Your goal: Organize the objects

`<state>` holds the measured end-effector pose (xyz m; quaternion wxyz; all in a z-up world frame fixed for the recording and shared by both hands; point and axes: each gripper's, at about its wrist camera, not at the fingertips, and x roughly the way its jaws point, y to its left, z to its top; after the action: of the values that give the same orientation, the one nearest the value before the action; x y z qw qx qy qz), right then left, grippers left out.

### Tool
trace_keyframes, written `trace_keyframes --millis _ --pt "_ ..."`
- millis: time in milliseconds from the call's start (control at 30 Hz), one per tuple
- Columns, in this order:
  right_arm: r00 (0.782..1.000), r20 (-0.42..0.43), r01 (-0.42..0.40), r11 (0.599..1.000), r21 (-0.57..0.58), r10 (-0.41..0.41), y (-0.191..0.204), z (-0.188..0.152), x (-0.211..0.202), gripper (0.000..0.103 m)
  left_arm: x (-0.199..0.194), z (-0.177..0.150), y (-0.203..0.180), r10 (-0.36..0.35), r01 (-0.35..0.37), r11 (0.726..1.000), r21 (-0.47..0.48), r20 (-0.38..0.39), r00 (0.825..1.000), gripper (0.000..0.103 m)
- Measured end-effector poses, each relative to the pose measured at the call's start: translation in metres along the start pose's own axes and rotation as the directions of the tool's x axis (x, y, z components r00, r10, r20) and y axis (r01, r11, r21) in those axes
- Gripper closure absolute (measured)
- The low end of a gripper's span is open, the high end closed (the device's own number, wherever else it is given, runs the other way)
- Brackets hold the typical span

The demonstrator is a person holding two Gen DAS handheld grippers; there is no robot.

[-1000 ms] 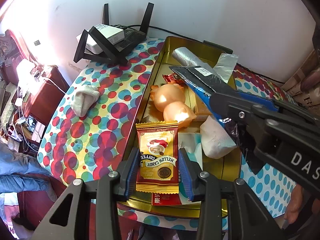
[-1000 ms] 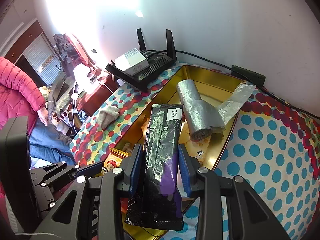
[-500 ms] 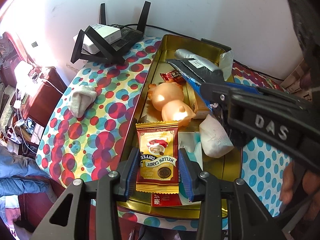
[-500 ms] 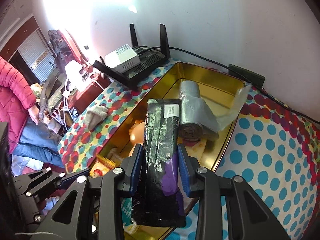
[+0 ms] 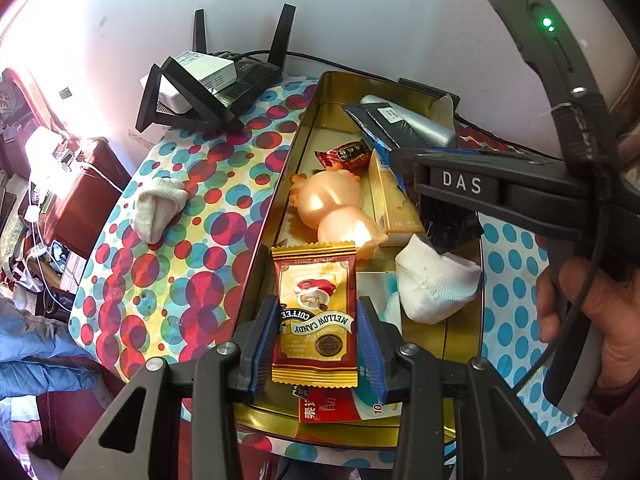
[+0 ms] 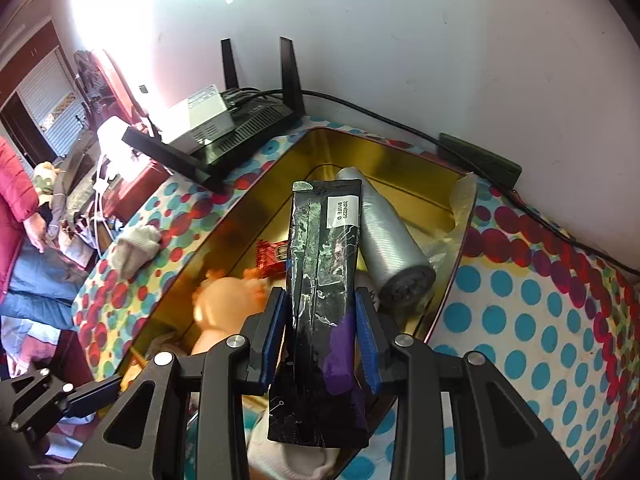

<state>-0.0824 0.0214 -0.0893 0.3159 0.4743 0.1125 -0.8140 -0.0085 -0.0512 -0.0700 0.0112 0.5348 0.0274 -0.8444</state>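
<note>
Left gripper (image 5: 318, 332) is clamped on a gold coffee candy sachet (image 5: 315, 314), holding it over the near end of the gold tin tray (image 5: 280, 204). Right gripper (image 6: 322, 330) pinches a long black packet (image 6: 324, 280), angled above the tray beside a grey bag roll (image 6: 390, 244). Tray also holds an orange pig toy (image 5: 332, 208) and a white sock (image 5: 434, 282). Another sock (image 5: 158, 208) lies on the dotted tablecloth (image 5: 192, 264).

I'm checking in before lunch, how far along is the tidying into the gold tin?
Done: pig toy, white sock and bag roll lie in the gold tin. In hand: left gripper holds a coffee sachet, right gripper a black pouch, both over it. Left: grey sock on the tablecloth.
</note>
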Motion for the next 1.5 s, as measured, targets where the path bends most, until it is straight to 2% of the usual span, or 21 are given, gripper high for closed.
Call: trace_keyframes --millis 233,367,433,500,567,733,867,967,1133,1500 --pt "1.0 -0.011 0.006 1.0 0.004 -0.006 -0.005 0.001 0.007 0.071 -0.003 0.002 0.002 -0.001 0.001 1.0 -0.007 0.008 1.0 0.063" --pt "1.0 -0.016 0.0 1.0 0.007 0.0 -0.006 0.002 0.009 0.067 -0.003 0.003 0.003 0.001 -0.001 1.0 -0.006 0.008 1.0 0.063" --pt "1.0 -0.012 0.013 1.0 0.004 -0.013 -0.006 0.002 0.008 0.058 -0.002 0.004 0.002 0.0 0.0 1.0 -0.007 0.006 1.0 0.063" --pt "1.0 0.008 0.016 1.0 -0.001 -0.016 -0.005 0.002 0.003 0.036 -0.001 0.004 0.002 0.0 0.0 1.0 -0.005 0.006 1.0 0.063" --pt "0.999 0.037 0.011 1.0 -0.011 -0.01 -0.004 0.002 -0.005 0.029 0.0 0.005 0.0 -0.001 0.001 1.0 -0.002 0.005 1.0 0.063" --pt "0.996 0.084 -0.018 1.0 0.004 0.017 -0.008 0.004 -0.03 0.022 0.001 0.007 -0.007 -0.009 0.009 1.0 0.009 0.01 1.0 0.063" --pt "0.99 0.142 -0.028 0.999 0.038 0.023 -0.021 0.0 -0.062 0.004 0.001 0.008 -0.011 -0.015 0.015 1.0 0.015 0.013 1.0 0.063" --pt "0.985 0.17 -0.023 0.995 0.093 0.007 -0.039 -0.008 -0.084 0.002 0.002 0.009 -0.014 -0.018 0.018 1.0 0.019 0.013 1.0 0.063" --pt "0.985 0.171 -0.016 0.976 0.219 -0.022 -0.076 -0.028 -0.11 0.0 0.004 0.012 -0.019 -0.029 0.029 0.999 0.023 0.013 0.999 0.063" --pt "0.988 0.135 0.014 0.906 0.422 -0.078 -0.126 -0.087 -0.13 0.0 0.012 0.018 -0.029 -0.066 0.065 0.997 0.05 0.018 0.998 0.063"
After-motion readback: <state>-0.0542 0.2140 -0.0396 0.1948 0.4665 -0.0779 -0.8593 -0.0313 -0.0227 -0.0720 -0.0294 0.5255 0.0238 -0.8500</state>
